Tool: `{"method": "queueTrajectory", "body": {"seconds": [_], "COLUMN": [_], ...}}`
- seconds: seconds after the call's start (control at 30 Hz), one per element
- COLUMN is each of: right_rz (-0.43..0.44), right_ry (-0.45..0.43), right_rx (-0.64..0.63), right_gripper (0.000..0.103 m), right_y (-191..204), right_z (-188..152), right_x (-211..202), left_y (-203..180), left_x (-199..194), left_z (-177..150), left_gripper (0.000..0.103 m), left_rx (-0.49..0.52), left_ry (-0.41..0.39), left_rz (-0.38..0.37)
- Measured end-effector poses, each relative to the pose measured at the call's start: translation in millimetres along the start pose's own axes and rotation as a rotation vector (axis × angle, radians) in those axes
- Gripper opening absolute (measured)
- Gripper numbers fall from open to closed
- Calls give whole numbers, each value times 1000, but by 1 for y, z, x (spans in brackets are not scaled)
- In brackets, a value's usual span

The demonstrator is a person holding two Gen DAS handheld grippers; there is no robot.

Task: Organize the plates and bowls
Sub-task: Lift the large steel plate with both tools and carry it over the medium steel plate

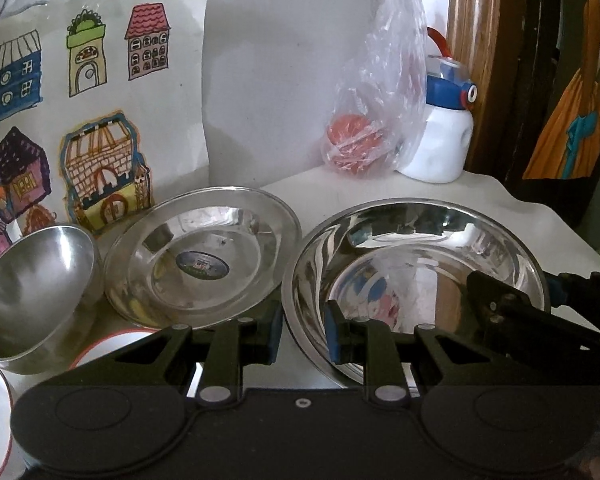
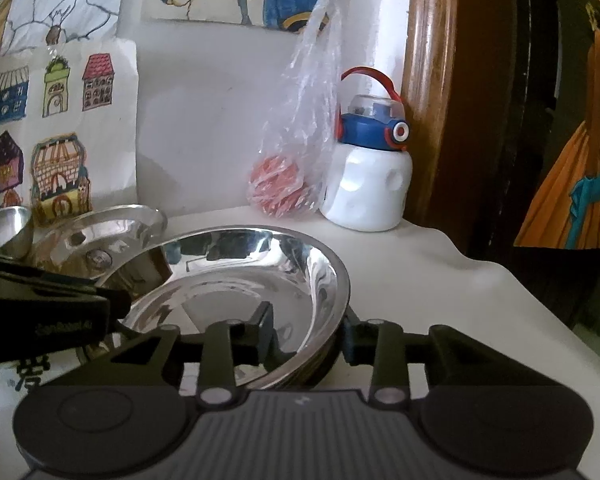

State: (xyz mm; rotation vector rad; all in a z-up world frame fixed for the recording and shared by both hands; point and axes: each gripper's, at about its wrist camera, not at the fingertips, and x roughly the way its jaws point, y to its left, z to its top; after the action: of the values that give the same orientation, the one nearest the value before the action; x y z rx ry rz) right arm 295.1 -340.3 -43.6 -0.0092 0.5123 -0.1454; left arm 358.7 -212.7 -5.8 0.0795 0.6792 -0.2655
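Note:
A large steel plate lies on the white table, also seen in the right wrist view. My left gripper is open, its jaws astride the plate's left rim. My right gripper is open, its jaws astride the plate's right rim; it also shows in the left wrist view. A smaller steel plate with a sticker leans behind to the left. A steel bowl stands tilted at far left. White red-rimmed dishes lie near the left gripper.
A clear plastic bag with a red object and a white bottle with a blue lid stand at the back by the wall. Children's drawings lean at the left. A wooden door frame is on the right, past the table edge.

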Motion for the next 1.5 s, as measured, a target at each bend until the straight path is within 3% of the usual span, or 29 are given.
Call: {"method": "queueTrajectory", "body": {"seconds": [0.17,0.37,0.43,0.5,0.63,0.77,0.9,1.2,1.3,1.5], "right_rz": [4,-2,6,19,75,152,233,446,465,492], "right_ry": [14,-17,-47,-75,-96,-95,-63,47,95,195], "right_rx": [7,11,8,-4,-33,-77,-111,-191,-240,-272], "right_gripper": [59,81,90,93,100,102,102,102,100,85], "right_y": [-3,-5,-5,-3,1,7,10,30,43,59], "right_z": [-1,0,4,11,28,46,64,95,99,99], "right_x": [-1,-17,-26,-32,-30,-12,15,55,65,90], "left_y": [1,9,13,22,51,85,114,136,141,139], "left_x": [-2,-13,-21,-31,-48,-46,-29,17,30,48], "left_z": [0,0,3,9,28,49,68,86,87,87], "left_gripper": [25,38,48,66,77,92,97,99,99,98], "left_rx": [6,-12,-7,-6,-20,-35,-19,88,100,151], "left_ry": [8,11,1,-26,-79,-95,-86,37,81,159], "left_rz": [11,11,0,-6,9,-13,-47,-103,-105,-149]}}
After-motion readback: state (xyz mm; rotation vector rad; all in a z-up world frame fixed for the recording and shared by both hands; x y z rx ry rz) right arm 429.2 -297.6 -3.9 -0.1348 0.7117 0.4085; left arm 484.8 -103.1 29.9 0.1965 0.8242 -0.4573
